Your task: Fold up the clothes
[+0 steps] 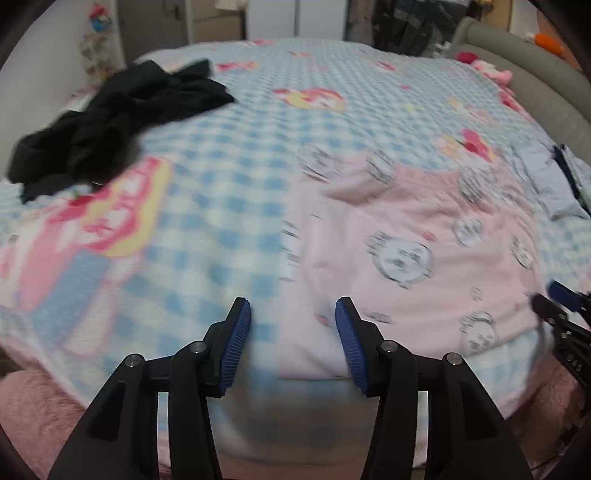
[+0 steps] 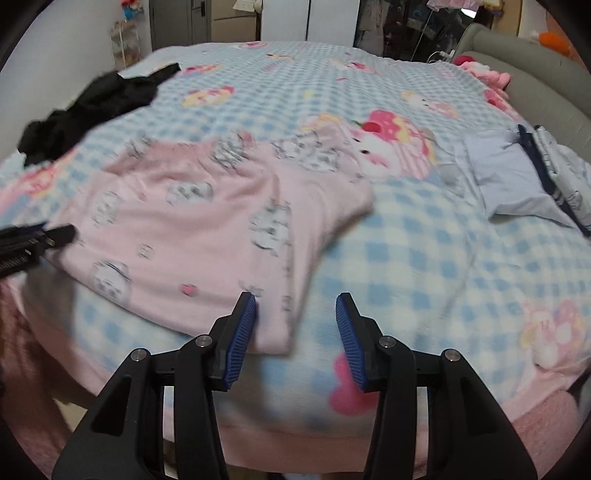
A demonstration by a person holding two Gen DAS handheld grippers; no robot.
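A: What is hard to read here?

B: Both views are smeared by motion blur, so the prints on the pink garment (image 1: 424, 236) are grey blobs; I cannot tell what they depict. The dark things at 12 o'clock behind the bed are too murky to name.

A: And the surface?

B: A bed under a blue checked blanket (image 2: 424, 266) with cartoon prints, a grey padded headboard (image 2: 535, 74) at 2 o'clock, pale cabinet doors (image 2: 284, 18) at 12.

A: Where is the garment?

B: Spread flat on the near part of the blanket. In the left wrist view it lies at 3 o'clock, its near hem between the fingers of the left gripper (image 1: 293, 341), whose jaws stand apart, gripping nothing. The right gripper (image 2: 295, 339) is likewise spread, the garment's near corner just beside its left pad.

A: Anything else?

B: A black crumpled garment (image 1: 110, 122) at 10 o'clock, well apart. A folded light-blue pile (image 2: 517, 177) at 2 o'clock in the right view.
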